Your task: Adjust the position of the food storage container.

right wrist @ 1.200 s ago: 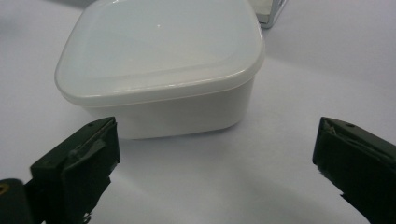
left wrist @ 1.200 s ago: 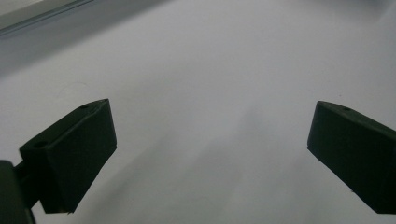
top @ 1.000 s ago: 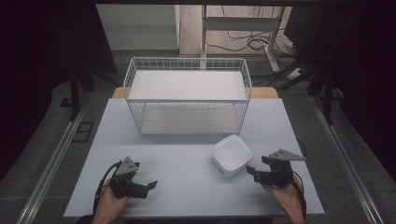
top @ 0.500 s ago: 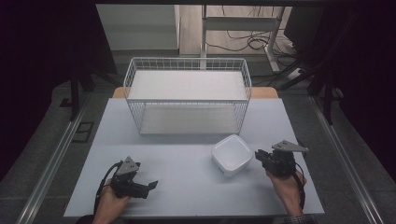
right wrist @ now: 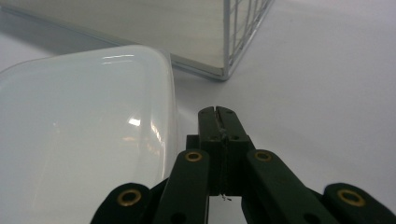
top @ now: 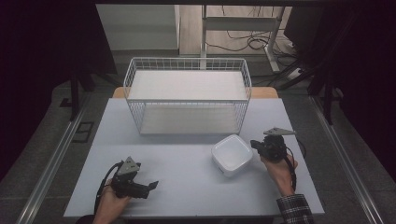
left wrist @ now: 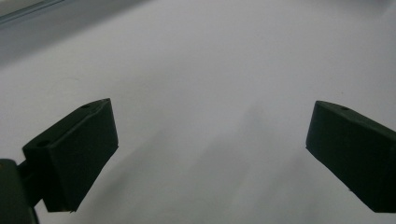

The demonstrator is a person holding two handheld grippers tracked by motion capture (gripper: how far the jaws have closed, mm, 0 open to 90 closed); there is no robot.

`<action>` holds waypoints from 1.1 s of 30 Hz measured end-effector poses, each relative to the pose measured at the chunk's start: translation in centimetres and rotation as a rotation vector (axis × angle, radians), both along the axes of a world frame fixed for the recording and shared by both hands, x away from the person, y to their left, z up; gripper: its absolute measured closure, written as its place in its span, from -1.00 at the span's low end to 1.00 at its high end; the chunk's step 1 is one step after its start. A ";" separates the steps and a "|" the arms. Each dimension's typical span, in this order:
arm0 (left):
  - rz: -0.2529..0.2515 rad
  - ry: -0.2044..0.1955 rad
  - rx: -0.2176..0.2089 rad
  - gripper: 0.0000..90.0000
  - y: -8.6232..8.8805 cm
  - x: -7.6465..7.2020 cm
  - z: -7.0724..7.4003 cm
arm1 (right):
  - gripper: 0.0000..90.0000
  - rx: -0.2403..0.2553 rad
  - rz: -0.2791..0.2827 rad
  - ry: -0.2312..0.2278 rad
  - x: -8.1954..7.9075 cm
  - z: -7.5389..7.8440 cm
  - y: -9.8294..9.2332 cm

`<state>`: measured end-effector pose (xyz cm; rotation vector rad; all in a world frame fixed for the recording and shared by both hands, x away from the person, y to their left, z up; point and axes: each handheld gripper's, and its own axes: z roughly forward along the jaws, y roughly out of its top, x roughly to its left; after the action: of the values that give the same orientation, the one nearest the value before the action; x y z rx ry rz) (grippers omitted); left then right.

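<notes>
White square plastic container [top: 232, 155] lying on the table [top: 187, 196], right of centre, just near of the wire basket [top: 187, 95]. Right gripper [top: 254, 144], held level in the right hand [top: 279, 169], points left at the container's right edge; its jaws have just been closing and now meet with nothing between them, just beside the container wall. Left gripper [top: 152, 185], at the near left, lies low in the left hand [top: 111, 203], jaws wide apart over bare table.

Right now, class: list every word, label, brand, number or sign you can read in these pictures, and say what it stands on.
None: no readable text on the white container, the wire basket, the table, the left gripper or the right gripper.
</notes>
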<state>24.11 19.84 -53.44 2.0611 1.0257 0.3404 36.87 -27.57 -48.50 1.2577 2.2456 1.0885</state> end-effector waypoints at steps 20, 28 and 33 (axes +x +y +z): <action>-0.005 0.006 -0.002 -0.95 0.0 -0.1 0.0 | 0.98 0.014 0.133 0.083 -1.7 -0.2 3.5; -0.004 0.007 0.000 -0.95 0.0 -0.1 0.0 | 0.98 -0.017 0.200 0.103 -3.2 -0.6 5.4; -0.003 0.008 -0.003 -0.95 0.0 -0.1 0.1 | 0.98 -0.033 0.252 0.115 -4.3 -0.6 7.4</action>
<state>24.00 19.87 -53.39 2.0633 1.0269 0.3290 32.59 -20.18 -49.12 1.0699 2.5523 1.0831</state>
